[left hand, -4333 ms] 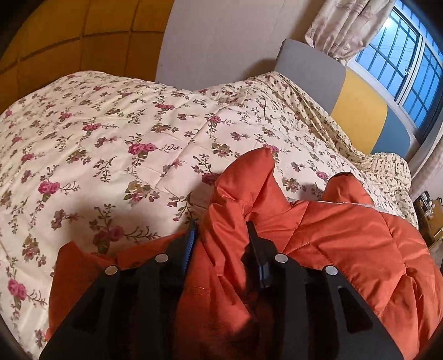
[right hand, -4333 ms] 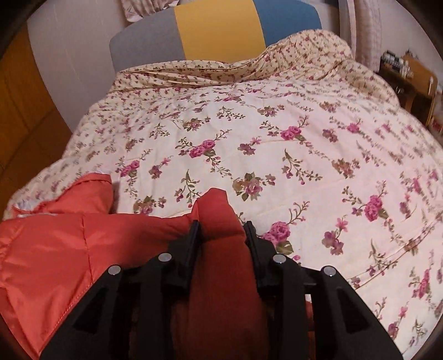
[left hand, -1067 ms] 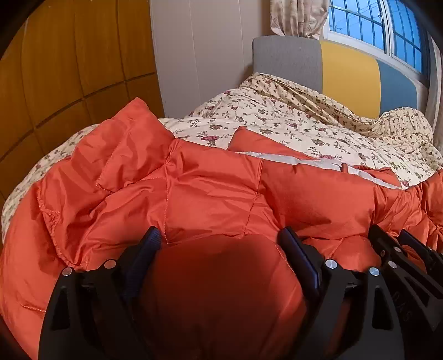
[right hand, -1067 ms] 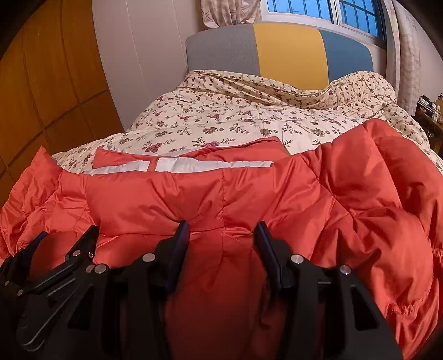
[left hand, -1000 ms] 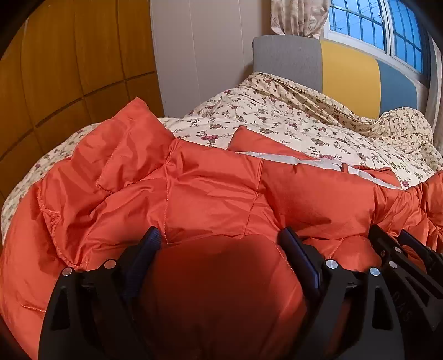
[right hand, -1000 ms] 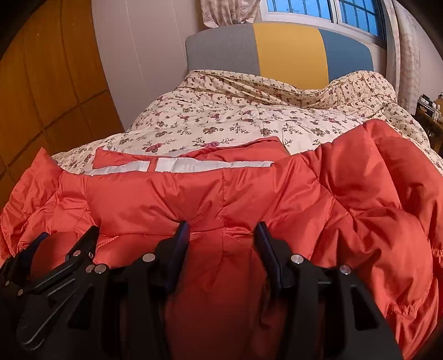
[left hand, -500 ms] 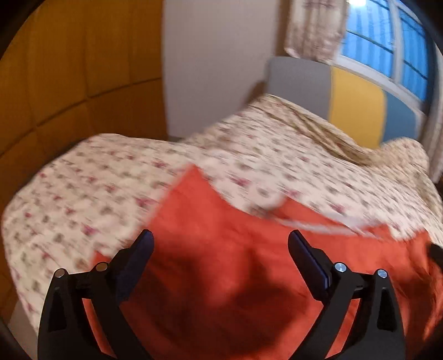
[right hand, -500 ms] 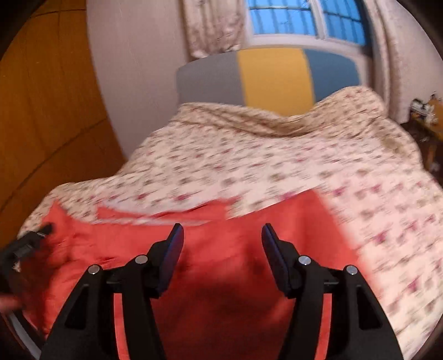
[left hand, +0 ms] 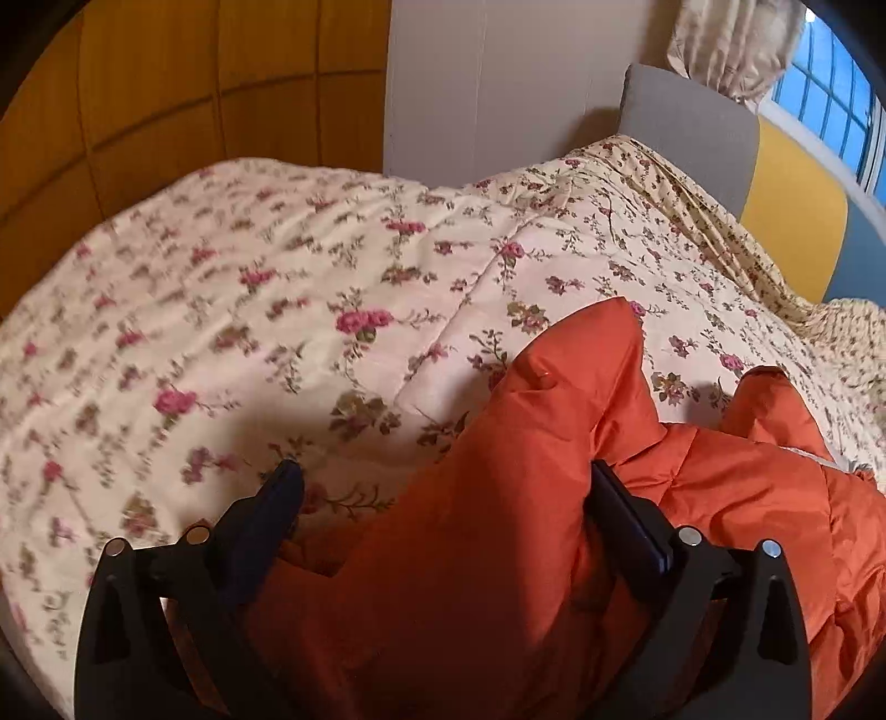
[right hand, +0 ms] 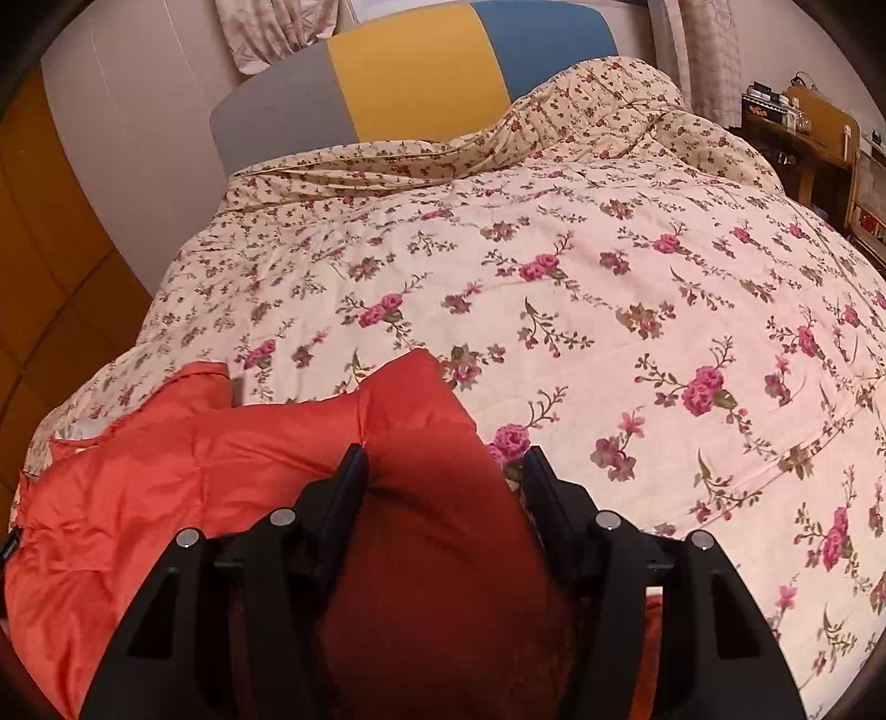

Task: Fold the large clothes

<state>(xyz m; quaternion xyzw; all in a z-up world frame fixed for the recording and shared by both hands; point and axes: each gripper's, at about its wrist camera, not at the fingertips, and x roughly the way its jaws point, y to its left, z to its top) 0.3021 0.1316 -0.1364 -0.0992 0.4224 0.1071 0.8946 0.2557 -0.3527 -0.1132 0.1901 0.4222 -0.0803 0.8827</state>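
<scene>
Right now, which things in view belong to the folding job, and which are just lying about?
Part of the job:
- orange puffer jacket
- left gripper, opening, a jacket fold between its fingers
- right gripper, a jacket fold between its fingers
- floral quilt, the surface under the jacket

Just there:
- headboard
- curtains
- window
- wooden shelf

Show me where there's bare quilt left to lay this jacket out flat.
Free: the floral quilt between the orange jacket and the bunched fold below the headboard, and rightward of the right gripper. Crowded: the near edge, jacket bunched around the left gripper.
</scene>
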